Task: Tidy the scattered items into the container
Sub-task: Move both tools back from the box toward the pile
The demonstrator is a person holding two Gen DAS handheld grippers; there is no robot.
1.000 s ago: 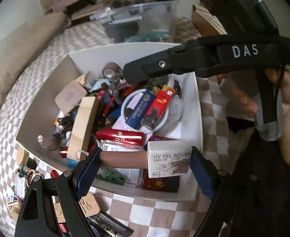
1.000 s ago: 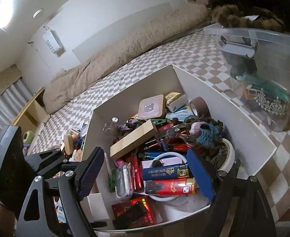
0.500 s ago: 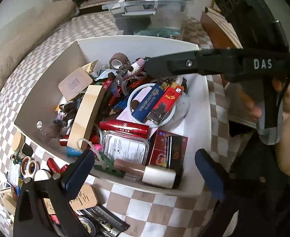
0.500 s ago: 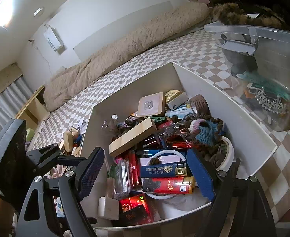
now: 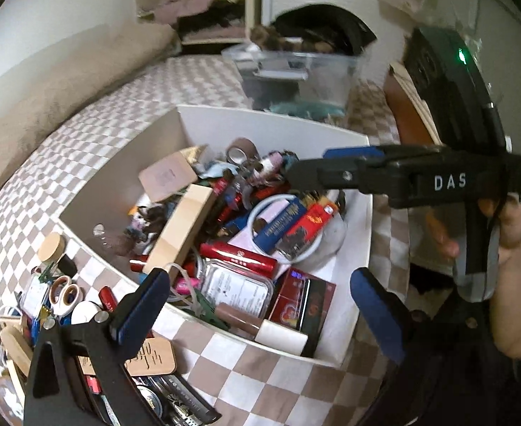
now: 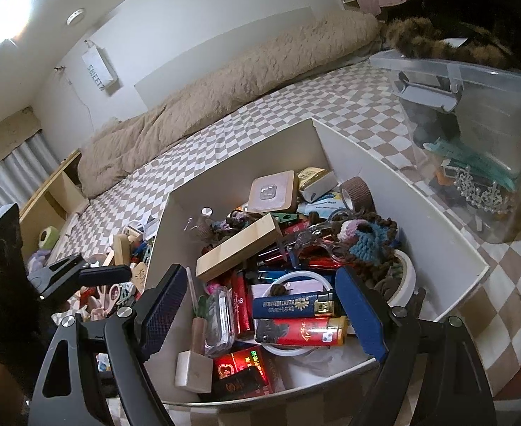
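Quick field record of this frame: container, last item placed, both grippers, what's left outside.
container: white box, crowded with small items, on checkered cloth
nail polish bottle: lying inside the box at its near wall, touching no gripper
left gripper: open, nothing between the pads
right gripper: open, empty, over the box
left outside: scissors, wooden tag and other clutter beside the box

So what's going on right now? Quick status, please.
Left gripper jaws wide open, empty. Right gripper jaws open, empty, over white cardboard box. Brown bottle with white square cap lies inside. Loose scissors and trinkets wait outside; nothing blocking.
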